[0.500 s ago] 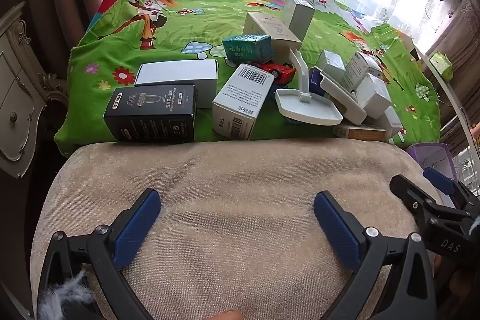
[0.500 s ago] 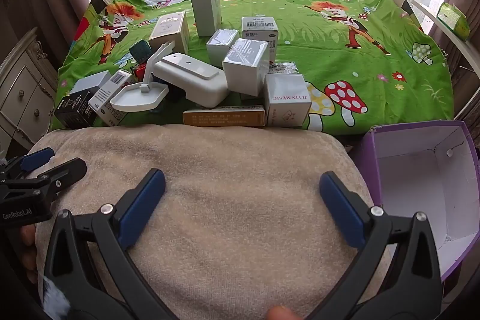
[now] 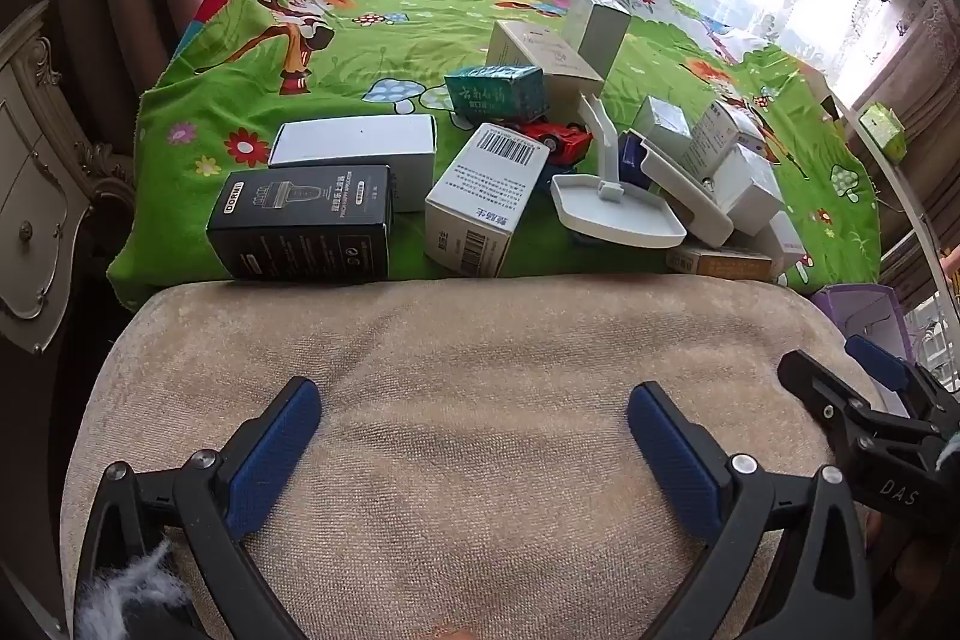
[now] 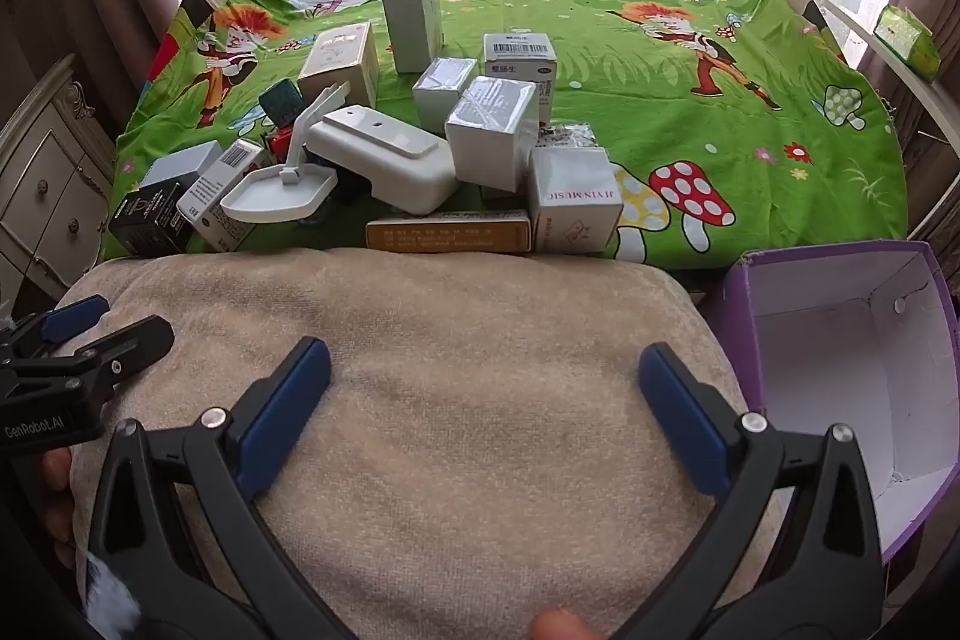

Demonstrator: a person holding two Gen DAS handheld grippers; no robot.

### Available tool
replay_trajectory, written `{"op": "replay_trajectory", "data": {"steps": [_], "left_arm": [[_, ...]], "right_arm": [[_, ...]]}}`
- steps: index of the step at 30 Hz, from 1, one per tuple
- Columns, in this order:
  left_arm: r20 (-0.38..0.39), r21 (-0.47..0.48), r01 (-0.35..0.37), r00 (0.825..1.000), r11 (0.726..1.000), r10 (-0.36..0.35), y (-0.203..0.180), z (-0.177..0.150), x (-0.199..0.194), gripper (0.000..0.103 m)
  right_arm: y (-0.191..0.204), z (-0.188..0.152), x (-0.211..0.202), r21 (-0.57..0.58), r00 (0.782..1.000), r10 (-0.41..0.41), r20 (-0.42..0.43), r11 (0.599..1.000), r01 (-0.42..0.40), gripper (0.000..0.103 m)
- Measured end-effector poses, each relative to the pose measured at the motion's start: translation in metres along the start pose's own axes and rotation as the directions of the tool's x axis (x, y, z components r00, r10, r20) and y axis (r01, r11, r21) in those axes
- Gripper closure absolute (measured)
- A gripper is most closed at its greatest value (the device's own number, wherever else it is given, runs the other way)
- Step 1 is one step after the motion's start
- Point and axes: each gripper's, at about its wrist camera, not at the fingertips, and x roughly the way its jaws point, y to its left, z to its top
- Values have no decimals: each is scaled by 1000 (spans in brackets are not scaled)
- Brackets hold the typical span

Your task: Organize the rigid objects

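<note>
Several small boxes lie on a green cartoon cloth (image 3: 360, 58): a black box (image 3: 303, 223), a white barcode box (image 3: 483, 199), a teal box (image 3: 495, 91), a red toy car (image 3: 555, 137), a white stand (image 3: 615, 214). In the right wrist view I see a white device (image 4: 384, 160), an orange box (image 4: 449, 231) and a white music box (image 4: 573, 199). My left gripper (image 3: 474, 430) is open and empty over a beige cushion (image 3: 468, 340). My right gripper (image 4: 485, 400) is open and empty over the same cushion (image 4: 420, 316).
An open purple box (image 4: 852, 358) with a white inside stands right of the cushion. A white dresser (image 3: 30, 196) stands at the left. Curtains and a window lie behind the table. A green pack (image 4: 906, 37) sits on the right sill.
</note>
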Motion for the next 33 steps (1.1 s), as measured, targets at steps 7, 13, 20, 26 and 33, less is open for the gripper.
{"op": "replay_trajectory", "data": {"steps": [7,13,20,26,33], "left_arm": [[-8,-11,32,999,999,-33,4,0,-2,0],[38,-7,28,999,1000,-28,1,-5,-11,0],[88,-55,65,994,996,-60,23,9,-28,2],[153,-49,-35,987,998,43,39,53,-35,2],[166,18,-70,984,997,67,33,107,-15,2]], "right_arm": [[0,-3,0,-3,1000,-8,-24,1000,8,0],[0,-3,-1,-14,999,-7,-32,1000,7,0],[-4,5,-9,-3,999,33,-20,999,-33,0],[-3,43,-19,-32,996,89,32,996,-88,0],[6,118,-7,-72,987,107,120,992,-99,0]]}}
